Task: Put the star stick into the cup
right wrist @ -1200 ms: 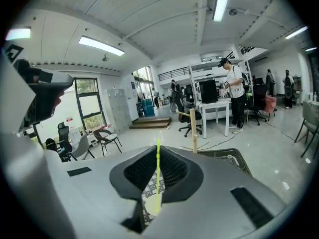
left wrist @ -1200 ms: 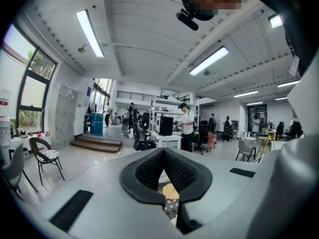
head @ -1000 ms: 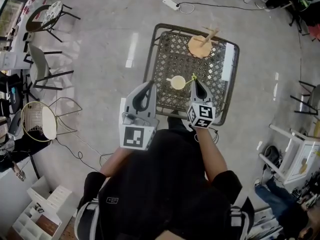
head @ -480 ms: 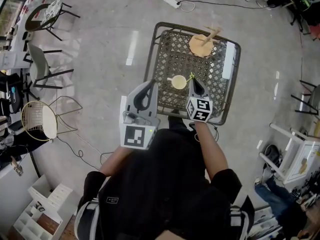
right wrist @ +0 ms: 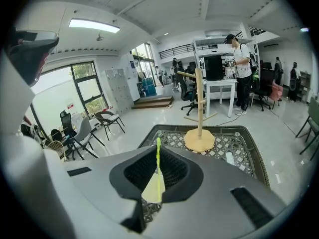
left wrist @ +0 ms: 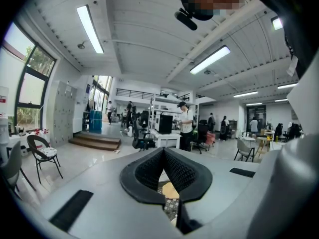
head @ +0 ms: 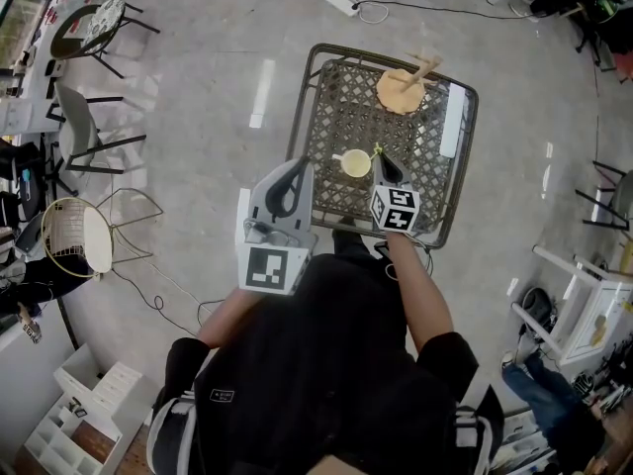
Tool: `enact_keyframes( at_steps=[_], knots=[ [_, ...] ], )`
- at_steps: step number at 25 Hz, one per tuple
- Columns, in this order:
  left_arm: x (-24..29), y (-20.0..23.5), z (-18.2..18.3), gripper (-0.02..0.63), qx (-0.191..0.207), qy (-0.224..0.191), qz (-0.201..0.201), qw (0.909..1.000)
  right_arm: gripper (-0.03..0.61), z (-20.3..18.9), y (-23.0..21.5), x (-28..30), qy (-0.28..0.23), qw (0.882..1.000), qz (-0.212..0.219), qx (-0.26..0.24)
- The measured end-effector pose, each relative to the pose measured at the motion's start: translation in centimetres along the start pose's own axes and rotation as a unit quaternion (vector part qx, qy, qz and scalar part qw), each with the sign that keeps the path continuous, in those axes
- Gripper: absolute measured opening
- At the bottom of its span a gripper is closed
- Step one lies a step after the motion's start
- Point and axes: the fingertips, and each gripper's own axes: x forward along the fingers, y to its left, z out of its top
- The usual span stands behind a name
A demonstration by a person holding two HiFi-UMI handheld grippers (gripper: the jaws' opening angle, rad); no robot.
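Note:
A cream cup with a small handle stands on the lattice table. My right gripper is just to the right of it, shut on the thin yellow-green star stick, whose tip rises beside the cup's rim. In the right gripper view the star stick stands upright between the jaws of the right gripper, with the cup showing below them. My left gripper hangs over the table's near left edge, shut with nothing in it. In its own view the left gripper points over the cup.
A wooden peg stand on a round base sits at the table's far side, also in the right gripper view. A white bar lies along the table's right rim. Chairs and a wire basket chair stand to the left on the floor.
My right gripper has shifted a little left with the star stick, bringing it closer to the cup. The left gripper has hardly moved.

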Motion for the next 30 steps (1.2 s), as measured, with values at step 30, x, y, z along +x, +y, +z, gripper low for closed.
enact_keyframes(
  at_steps=[30],
  knots=[
    [1.0, 0.9, 0.0, 0.015, -0.007, 0.004, -0.002, 1.0, 0.021, 0.9, -1.1, 5.0, 0.018, 1.0, 0.019, -0.016]
  ],
)
